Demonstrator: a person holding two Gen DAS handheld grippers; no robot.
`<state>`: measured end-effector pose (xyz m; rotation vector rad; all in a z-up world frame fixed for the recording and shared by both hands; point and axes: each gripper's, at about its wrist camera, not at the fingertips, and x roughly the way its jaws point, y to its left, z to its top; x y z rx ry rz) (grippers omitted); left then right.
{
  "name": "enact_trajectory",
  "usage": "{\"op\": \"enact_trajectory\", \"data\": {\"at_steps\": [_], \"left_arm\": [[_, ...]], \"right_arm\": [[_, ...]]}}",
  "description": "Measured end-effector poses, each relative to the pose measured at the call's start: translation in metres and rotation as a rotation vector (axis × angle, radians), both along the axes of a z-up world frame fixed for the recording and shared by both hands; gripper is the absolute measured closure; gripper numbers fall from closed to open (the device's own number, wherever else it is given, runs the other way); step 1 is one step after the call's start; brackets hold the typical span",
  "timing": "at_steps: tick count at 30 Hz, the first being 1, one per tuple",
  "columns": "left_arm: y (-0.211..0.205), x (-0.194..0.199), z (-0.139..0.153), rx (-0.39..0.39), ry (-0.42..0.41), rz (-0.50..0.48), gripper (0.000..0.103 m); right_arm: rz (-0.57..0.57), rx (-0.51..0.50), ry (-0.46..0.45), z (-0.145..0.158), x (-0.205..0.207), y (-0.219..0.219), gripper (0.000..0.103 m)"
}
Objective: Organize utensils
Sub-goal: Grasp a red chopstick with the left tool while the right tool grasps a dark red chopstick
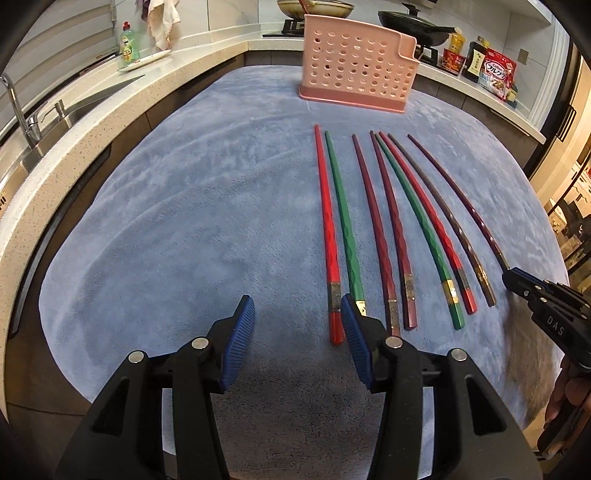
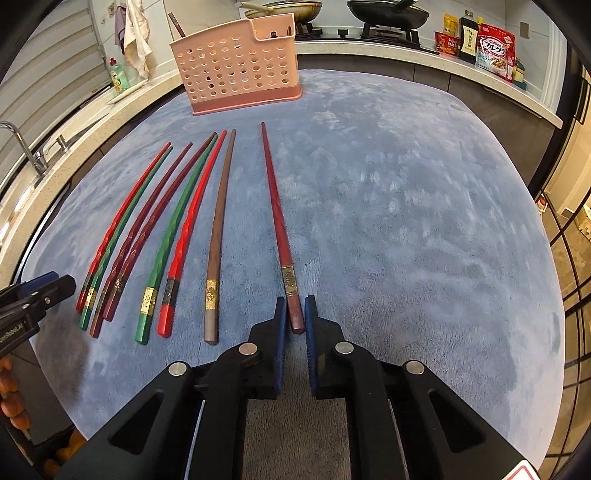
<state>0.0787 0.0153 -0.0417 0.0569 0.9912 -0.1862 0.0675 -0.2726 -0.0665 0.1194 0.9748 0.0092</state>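
Several chopsticks in red, green, maroon and brown lie side by side on a blue cloth (image 1: 184, 221), tips toward a pink perforated holder (image 1: 356, 66) at the far edge; the holder also shows in the right wrist view (image 2: 236, 70). My left gripper (image 1: 297, 314) is open and empty, just left of the red chopstick (image 1: 327, 225) and the green one (image 1: 343, 221). My right gripper (image 2: 295, 314) is nearly closed around the thick end of the rightmost dark red chopstick (image 2: 275, 206), which still lies on the cloth. It shows at the right of the left wrist view (image 1: 517, 280).
A stone counter (image 1: 74, 140) with a sink and tap (image 1: 22, 114) runs along the left. A green soap bottle (image 1: 129, 44), pans (image 1: 410, 22) on a stove and food packets (image 1: 495, 74) stand at the back. The cloth's right half (image 2: 424, 221) is bare.
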Motion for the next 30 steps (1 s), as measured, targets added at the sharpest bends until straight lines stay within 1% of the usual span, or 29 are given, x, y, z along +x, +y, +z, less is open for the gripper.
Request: {"op": "enact_trajectory", "data": {"at_steps": [5, 17, 20, 23, 25, 27, 30], "left_arm": [[-0.003, 0.003, -0.008, 0.005, 0.021, 0.001, 0.057], [-0.009, 0.005, -0.014, 0.028, 0.023, -0.004, 0.057], [-0.01, 0.004, -0.014, 0.05, 0.017, -0.004, 0.066], [-0.01, 0.005, -0.013, 0.049, 0.02, -0.006, 0.077], [-0.009, 0.005, -0.013, 0.049, 0.022, -0.005, 0.089], [-0.007, 0.006, -0.012, 0.044, 0.026, -0.005, 0.093], [-0.006, 0.006, -0.012, 0.039, 0.033, -0.002, 0.094]], "right_arm": [[0.0, 0.001, 0.0, 0.0, 0.0, 0.0, 0.094], [-0.001, 0.002, -0.002, -0.001, -0.001, 0.0, 0.094], [-0.001, 0.002, -0.003, -0.001, -0.001, -0.001, 0.094], [-0.001, 0.006, -0.002, 0.0, -0.001, -0.001, 0.094], [0.0, 0.004, -0.001, 0.0, -0.001, -0.001, 0.094], [-0.001, 0.007, -0.001, 0.0, -0.001, -0.001, 0.094], [-0.005, 0.014, -0.004, 0.002, -0.001, -0.002, 0.094]]}}
